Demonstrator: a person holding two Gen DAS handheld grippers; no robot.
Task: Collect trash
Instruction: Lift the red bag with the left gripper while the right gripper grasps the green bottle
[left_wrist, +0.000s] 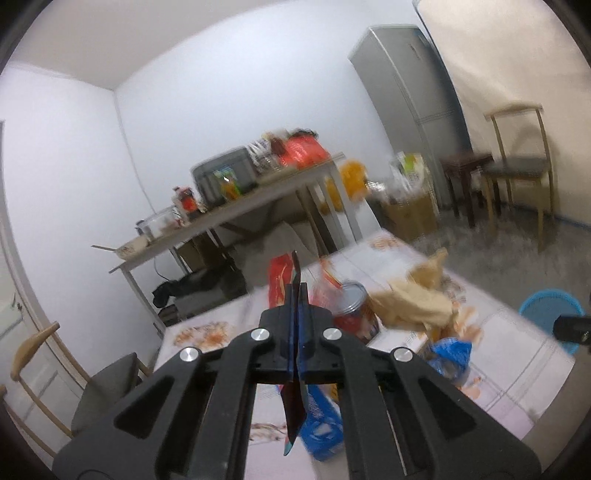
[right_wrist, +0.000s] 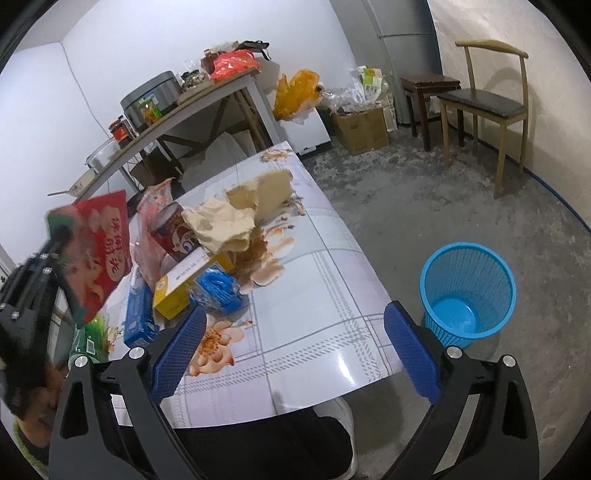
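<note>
Left tongs (left_wrist: 295, 295) clamped on a flat red snack wrapper (right_wrist: 98, 251), held edge-on above the counter (right_wrist: 332, 302), clear of the trash pile. Wrapper is thin, floppy, printed red with some green. Judgement: swing it right over the blue mesh bin (right_wrist: 467, 291) on the floor before releasing, low enough that it won't flutter out. Right tongs (right_wrist: 295, 350) wide apart, holding nothing.

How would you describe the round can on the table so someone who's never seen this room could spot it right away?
Start at the flower-patterned table and find the trash pile on its far left part. The red cylindrical can with a cartoon face and silver rim stands tilted there, just left of the crumpled tan paper bag and behind the yellow cardboard box. It is the only round metal container among flat wrappers and boxes.
</note>
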